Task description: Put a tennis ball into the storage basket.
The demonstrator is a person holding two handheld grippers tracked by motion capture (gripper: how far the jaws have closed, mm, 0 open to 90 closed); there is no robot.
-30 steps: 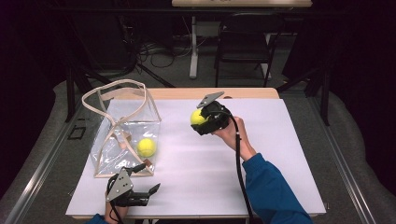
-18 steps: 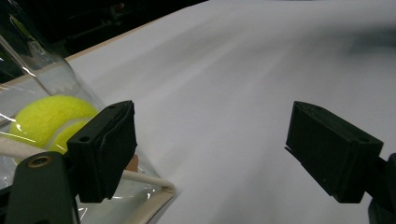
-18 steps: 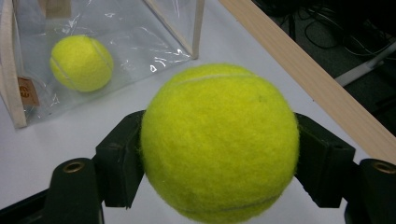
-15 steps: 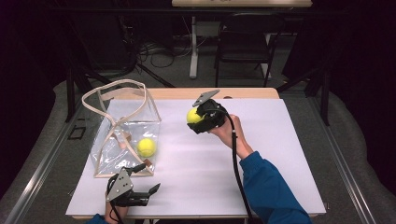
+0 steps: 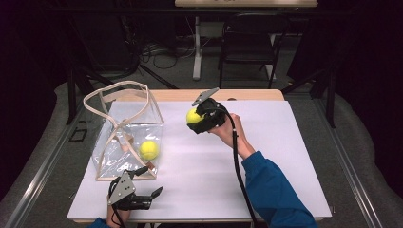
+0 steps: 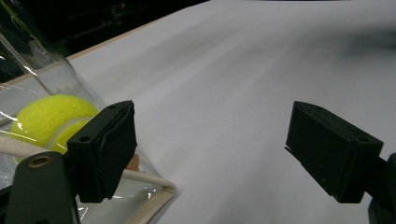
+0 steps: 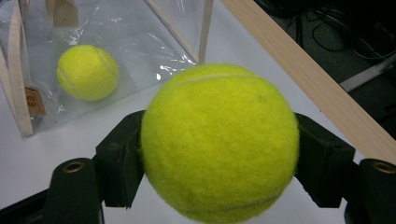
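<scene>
A dark room with a chair [image 5: 247,47] and cables on the floor lies beyond the white worktop [image 5: 285,156], which has a wooden edge along its far side.

On the worktop at about 9 o'clock from its middle stands a clear bag [image 5: 124,135] with tan straps, open at the top. Inside it, low at the near right, rests a yellow ball [image 5: 148,150]; in the right gripper view this ball [image 7: 88,72] shows through the plastic at 10 o'clock.

The right gripper [image 5: 197,118] is held above the worktop near its far middle, at about 3 o'clock from the bag and clear of it, pointing toward the bag. Its fingers are clamped on a second ball [image 5: 193,116], one pad on each side; in the right gripper view that second ball [image 7: 219,142] sits between the two black fingers [image 7: 119,161]. The person's right hand [image 5: 228,130] and blue sleeve [image 5: 275,190] reach in from 5 o'clock.

The left gripper [image 5: 149,198] lies low at the near edge, at 6 o'clock from the bag and just beside its near corner. Its fingers [image 6: 105,147] stand wide apart with nothing between them, only bare worktop; the bag's corner and the ball [image 6: 53,119] inside show behind the left finger.
</scene>
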